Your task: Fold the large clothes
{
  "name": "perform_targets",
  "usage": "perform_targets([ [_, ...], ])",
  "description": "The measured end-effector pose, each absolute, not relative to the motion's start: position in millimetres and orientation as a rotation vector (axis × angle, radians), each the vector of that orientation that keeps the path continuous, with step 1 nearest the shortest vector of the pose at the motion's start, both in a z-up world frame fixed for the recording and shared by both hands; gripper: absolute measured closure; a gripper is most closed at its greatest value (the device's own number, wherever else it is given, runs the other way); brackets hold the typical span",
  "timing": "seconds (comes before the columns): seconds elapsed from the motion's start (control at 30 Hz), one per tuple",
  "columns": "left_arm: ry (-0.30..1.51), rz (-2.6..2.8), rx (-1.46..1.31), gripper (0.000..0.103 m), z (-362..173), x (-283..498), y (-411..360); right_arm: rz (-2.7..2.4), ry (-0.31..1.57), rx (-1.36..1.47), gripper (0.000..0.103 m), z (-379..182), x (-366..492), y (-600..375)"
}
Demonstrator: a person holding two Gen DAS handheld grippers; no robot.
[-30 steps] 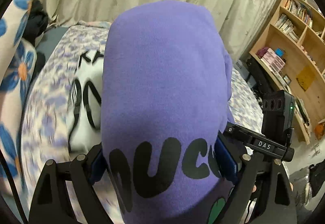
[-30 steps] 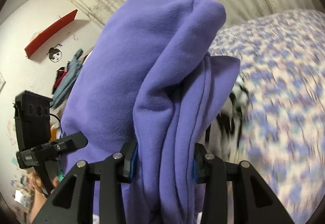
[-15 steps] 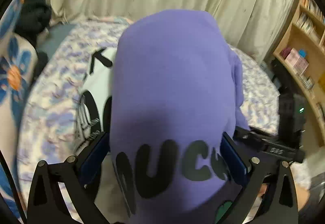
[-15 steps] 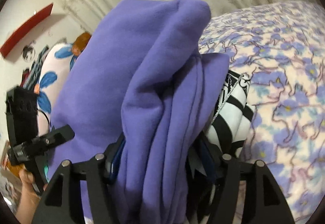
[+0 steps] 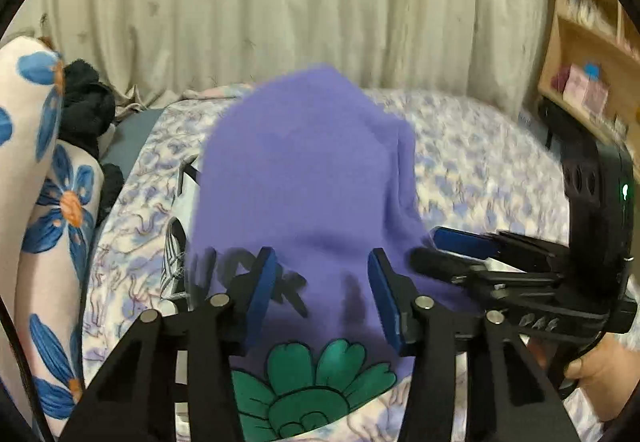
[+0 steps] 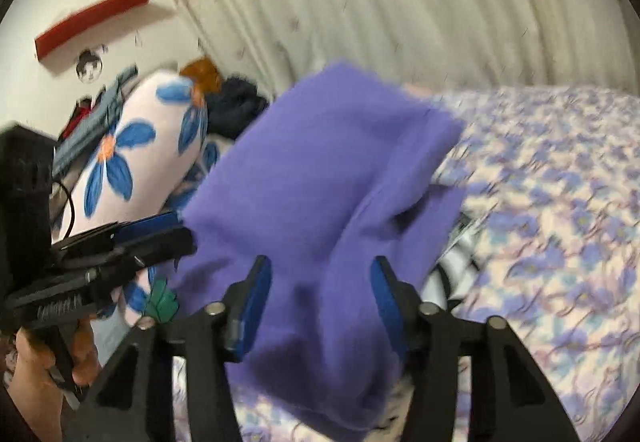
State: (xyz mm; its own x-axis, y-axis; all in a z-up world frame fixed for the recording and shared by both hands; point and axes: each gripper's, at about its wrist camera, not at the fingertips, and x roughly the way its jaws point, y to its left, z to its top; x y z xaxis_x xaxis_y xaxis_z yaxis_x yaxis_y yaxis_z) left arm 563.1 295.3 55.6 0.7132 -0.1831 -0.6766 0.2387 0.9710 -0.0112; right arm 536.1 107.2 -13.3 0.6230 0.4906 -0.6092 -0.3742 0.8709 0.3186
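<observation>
Both hand-held grippers, left (image 5: 322, 292) and right (image 6: 316, 302), are closing, pads clear of the purple sweatshirt (image 5: 308, 177); unsupported, its fold may slump across the bed (image 5: 480, 161).

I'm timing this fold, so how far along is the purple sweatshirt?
Done: the purple fleece sweatshirt is already doubled into a thick bundle. In hand: it lies on the floral bedsheet, partly over a black-and-white garment, and passes between the closing jaws of the left gripper and right gripper, with gaps at the pads. Left: squaring the loose edges.
</observation>
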Motion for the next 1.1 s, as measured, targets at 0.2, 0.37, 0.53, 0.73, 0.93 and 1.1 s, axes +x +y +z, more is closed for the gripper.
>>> perform_targets([
  [0.2,0.747,-0.167,0.055,0.084,40,566,308,0.364,0.792,0.174,0.101,-48,543,85],
  [0.37,0.763,-0.165,-0.038,0.092,46,564,320,0.337,0.799,0.126,0.101,-43,527,85],
  [0.53,0.748,-0.138,-0.072,0.074,57,544,313,0.324,0.839,0.113,0.1,-26,501,77],
  [0.73,0.739,-0.086,-0.073,0.016,93,480,290,0.344,0.874,0.092,0.096,10,435,58],
  [0.93,0.762,-0.065,-0.012,0.014,130,399,256,0.362,0.877,0.094,0.095,61,351,34],
  [1.1,0.809,-0.07,-0.003,0.014,157,327,231,0.365,0.842,0.083,0.069,111,278,14],
])
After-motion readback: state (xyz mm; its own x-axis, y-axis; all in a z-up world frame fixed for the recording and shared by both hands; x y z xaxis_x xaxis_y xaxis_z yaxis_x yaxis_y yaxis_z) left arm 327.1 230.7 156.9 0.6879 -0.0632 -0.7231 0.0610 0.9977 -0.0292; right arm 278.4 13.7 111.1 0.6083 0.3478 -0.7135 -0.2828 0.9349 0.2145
